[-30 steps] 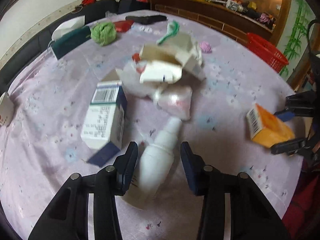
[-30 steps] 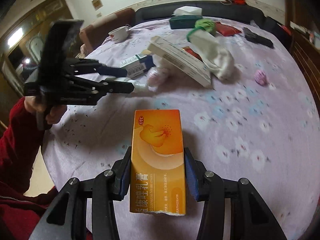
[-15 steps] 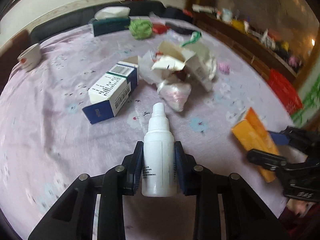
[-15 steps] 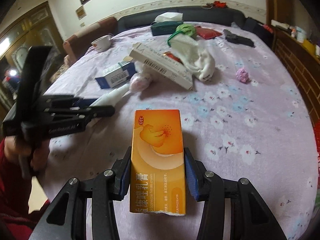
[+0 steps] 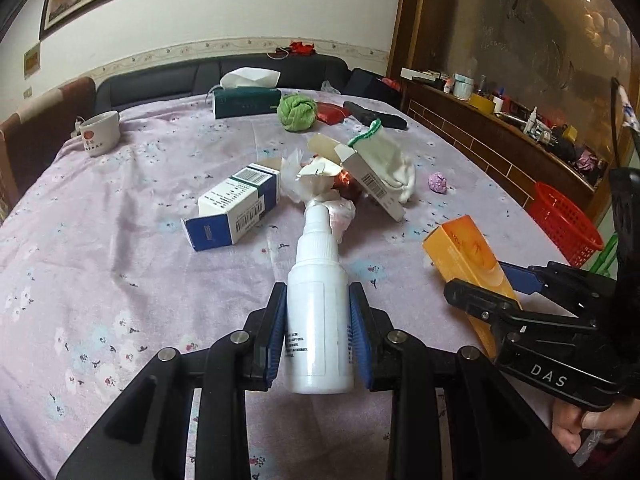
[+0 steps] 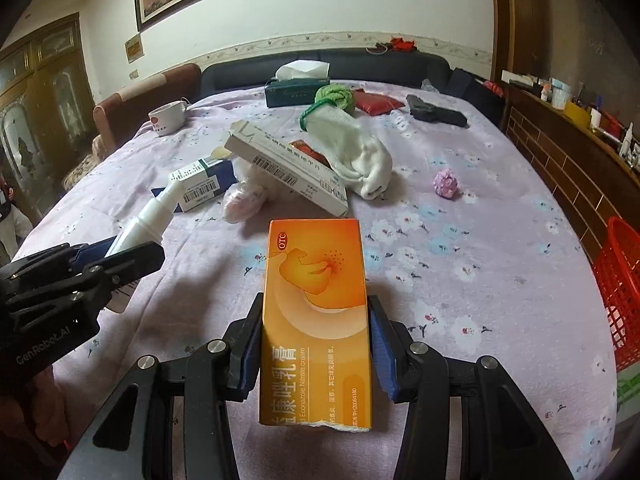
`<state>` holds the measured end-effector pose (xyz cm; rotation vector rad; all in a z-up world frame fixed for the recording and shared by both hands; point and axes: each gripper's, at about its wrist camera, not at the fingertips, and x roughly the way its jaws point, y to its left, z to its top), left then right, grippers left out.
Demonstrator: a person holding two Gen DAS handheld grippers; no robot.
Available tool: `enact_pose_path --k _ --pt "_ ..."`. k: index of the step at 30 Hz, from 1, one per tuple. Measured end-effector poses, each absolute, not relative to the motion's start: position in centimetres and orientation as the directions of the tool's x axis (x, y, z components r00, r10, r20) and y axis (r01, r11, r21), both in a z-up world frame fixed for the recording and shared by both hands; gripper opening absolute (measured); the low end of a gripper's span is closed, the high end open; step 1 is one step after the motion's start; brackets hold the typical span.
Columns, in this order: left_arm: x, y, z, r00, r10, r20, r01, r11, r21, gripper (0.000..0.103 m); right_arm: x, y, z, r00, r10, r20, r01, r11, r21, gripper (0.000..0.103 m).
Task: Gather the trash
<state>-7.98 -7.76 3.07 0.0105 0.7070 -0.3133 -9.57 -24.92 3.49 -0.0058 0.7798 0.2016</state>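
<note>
At lower centre of the left wrist view, the left tongs (image 5: 318,330) pinch a white spray bottle (image 5: 318,308) around its body, nozzle pointing away, lifted clear of the worktop (image 5: 100,264). Their jaws have just been closing onto it. Lower centre of the right wrist view, the right tongs (image 6: 316,344) clamp an orange medicine carton (image 6: 316,320) by its long sides.

The bottle is smooth and round, so it could twist or slide out through the pads if the hand tips sharply. The carton is thin card; a hard squeeze could crush it, a loose one let it drop. Both tools sit close together at the right of the left view, so a careless swing could knock them together.

A red basket (image 6: 618,296) at the right edge, beside the worktop, looks the likely bin. Left on the cloth, mid-frame, are a blue-and-white box (image 5: 232,212), a long white carton (image 6: 286,168), crumpled wrappers (image 5: 316,184), a white glove (image 6: 352,152) and a purple wad (image 6: 446,184). A cup (image 5: 100,134), tissue box (image 5: 246,100) and green cloth ball (image 5: 298,112) sit farther back.
</note>
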Motion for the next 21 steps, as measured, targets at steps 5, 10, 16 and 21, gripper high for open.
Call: enact_pose_path --k 5,10,16,21 --pt "-8.80 -8.40 3.10 0.742 -0.253 -0.621 0.293 0.955 -0.039 0.029 -9.18 -25.27 3.19 0.683 0.193 -0.705 -0.176 0.980 0.097 0.050" --pt "-8.81 -8.56 3.03 0.742 -0.248 -0.623 0.295 0.955 -0.029 0.029 -9.19 -25.50 3.10 0.681 0.212 -0.701 -0.178 0.976 0.122 0.050" --pt "-8.74 -8.56 3.00 0.740 -0.244 -0.626 0.292 0.956 -0.026 0.029 -9.03 -25.58 2.90 0.671 0.225 -0.707 -0.179 0.974 0.140 0.050" --pt "-8.74 -8.59 2.95 0.738 -0.244 -0.630 0.294 0.956 -0.026 0.029 -8.75 -25.96 2.74 0.659 0.245 -0.712 -0.176 0.970 0.170 0.050"
